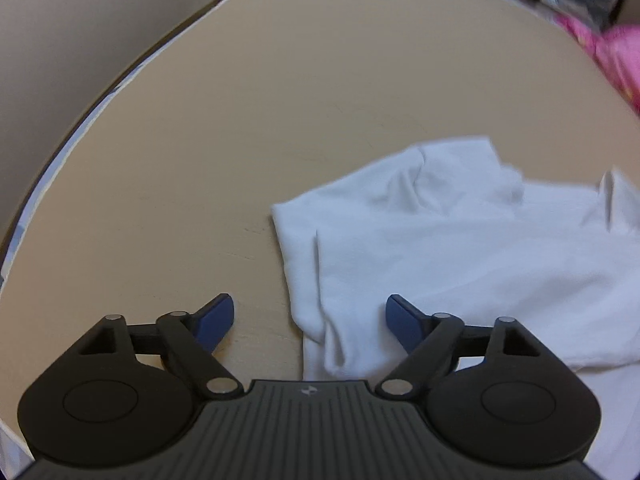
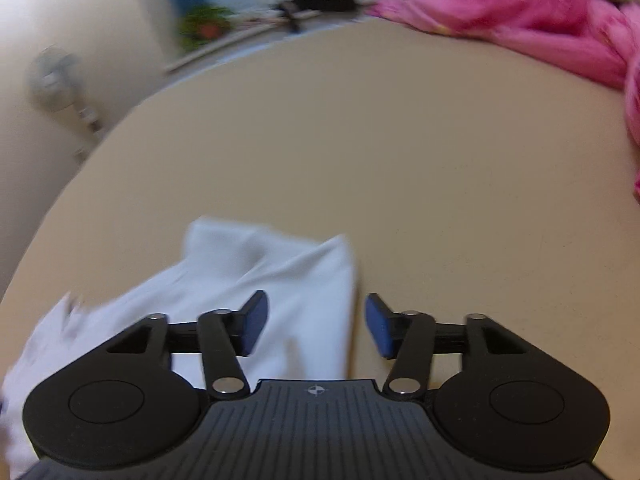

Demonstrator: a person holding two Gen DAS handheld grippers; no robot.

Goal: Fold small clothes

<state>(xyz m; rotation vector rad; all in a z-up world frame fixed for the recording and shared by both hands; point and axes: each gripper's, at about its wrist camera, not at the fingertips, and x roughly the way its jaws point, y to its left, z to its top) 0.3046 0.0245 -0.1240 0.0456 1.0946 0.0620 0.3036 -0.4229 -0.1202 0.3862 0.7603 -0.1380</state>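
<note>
A small white garment (image 1: 460,240) lies rumpled on the beige round table (image 1: 240,120), with a folded edge along its left side. My left gripper (image 1: 310,320) is open above the garment's near left corner, its jaws on either side of that edge without touching it. In the right wrist view the same white garment (image 2: 260,280) lies at lower left. My right gripper (image 2: 316,324) is open over the garment's right edge, one finger over cloth, the other over bare table (image 2: 400,160).
A pink heap of clothes (image 2: 540,20) lies at the table's far right edge; it also shows in the left wrist view (image 1: 612,56). The table's rim curves along the left (image 1: 80,128). A fan (image 2: 56,76) and clutter stand beyond the table.
</note>
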